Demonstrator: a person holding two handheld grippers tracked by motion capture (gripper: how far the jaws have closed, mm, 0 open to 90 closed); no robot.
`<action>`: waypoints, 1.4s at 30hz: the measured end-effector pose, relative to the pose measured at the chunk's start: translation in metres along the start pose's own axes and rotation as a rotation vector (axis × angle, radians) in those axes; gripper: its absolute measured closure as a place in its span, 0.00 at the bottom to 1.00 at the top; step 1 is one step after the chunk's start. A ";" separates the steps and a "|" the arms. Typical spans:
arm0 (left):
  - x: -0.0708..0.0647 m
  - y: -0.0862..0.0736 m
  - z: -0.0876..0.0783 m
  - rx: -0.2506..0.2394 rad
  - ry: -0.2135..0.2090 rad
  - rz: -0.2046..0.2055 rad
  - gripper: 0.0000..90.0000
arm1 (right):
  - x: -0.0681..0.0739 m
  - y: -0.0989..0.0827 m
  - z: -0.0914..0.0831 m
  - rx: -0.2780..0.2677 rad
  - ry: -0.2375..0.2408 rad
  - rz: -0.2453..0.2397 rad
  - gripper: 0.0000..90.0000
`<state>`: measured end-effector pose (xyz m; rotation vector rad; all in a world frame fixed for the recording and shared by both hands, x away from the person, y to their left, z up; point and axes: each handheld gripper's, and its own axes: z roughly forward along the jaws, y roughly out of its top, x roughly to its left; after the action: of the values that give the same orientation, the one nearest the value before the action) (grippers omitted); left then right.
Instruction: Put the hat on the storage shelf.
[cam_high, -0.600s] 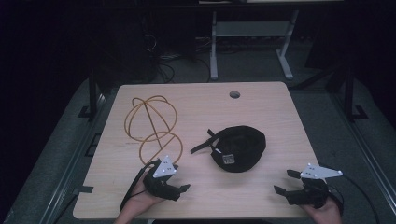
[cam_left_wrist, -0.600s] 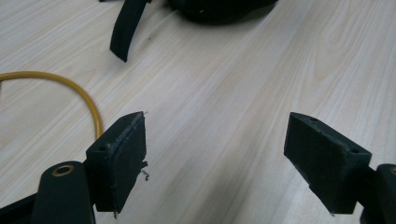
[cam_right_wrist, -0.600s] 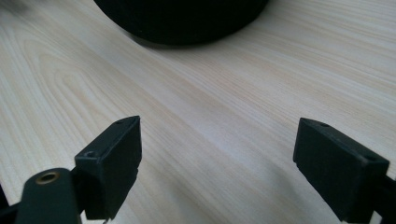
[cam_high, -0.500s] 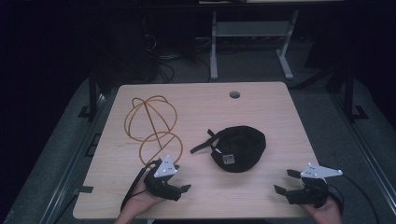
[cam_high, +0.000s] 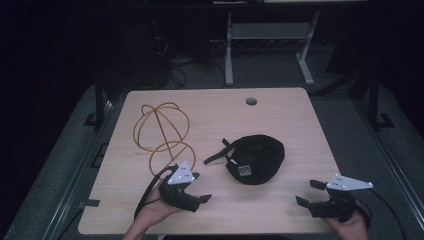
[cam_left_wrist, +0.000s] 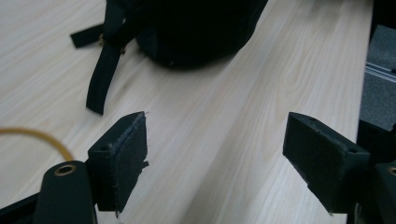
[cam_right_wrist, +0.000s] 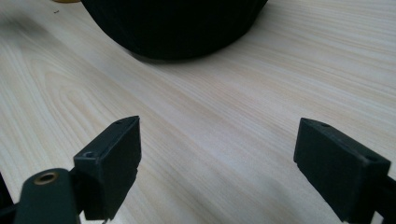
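- Left hand-held gripper (cam_high: 192, 192): at the near edge of the tabletop (cam_high: 300, 130), left of centre. Its jaws stand wide apart and hold nothing; the left gripper view shows bare wood between them.
- Right hand-held gripper (cam_high: 312, 200): at the near right corner of the tabletop, well apart from the left one. Its jaws are also spread wide and empty, with only wood grain between them in the right gripper view.
- Black cap (cam_high: 255, 159): lies mid-tabletop, between the 2 grippers and a little beyond them, opening upward, with a small label visible inside. A black strap (cam_high: 216, 156) trails from its left side, flat on the wood.
- Handling judgement: the cap appears to be soft fabric, light and easily deformed. It should fold rather than resist a pinch. The rim or the strap looks like the most secure place to grip; the rounded crown may slip or bunch up.
- Orange wire frame (cam_high: 162, 132): stands beyond the left gripper, just beside it at its nearest loop. It is thin looped wire, probably light and springy, and may tip if nudged.
- Round hole (cam_high: 251, 101): near the far edge of the tabletop.
- View differences: the high view gives the full layout and the cap's open interior. The left gripper view adds the strap's free end and its buckle area close up. The right gripper view shows the cap's dark outer wall meeting the wood.
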<state>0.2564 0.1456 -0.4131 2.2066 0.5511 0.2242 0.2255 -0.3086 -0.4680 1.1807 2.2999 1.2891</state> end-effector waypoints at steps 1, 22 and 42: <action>-0.001 0.003 0.000 0.000 -0.001 0.006 0.24 | 0.000 0.000 0.000 0.000 0.000 0.000 0.16; -0.002 0.073 0.004 -0.009 -0.036 0.116 0.26 | -0.001 0.000 -0.001 -0.002 0.031 0.007 0.16; -0.011 0.123 0.063 0.126 -0.114 0.227 0.42 | -0.001 0.001 -0.001 -0.010 0.051 0.001 0.17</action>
<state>0.3066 0.0286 -0.3585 2.3879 0.2571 0.1853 0.2257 -0.3097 -0.4670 1.1583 2.3260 1.3450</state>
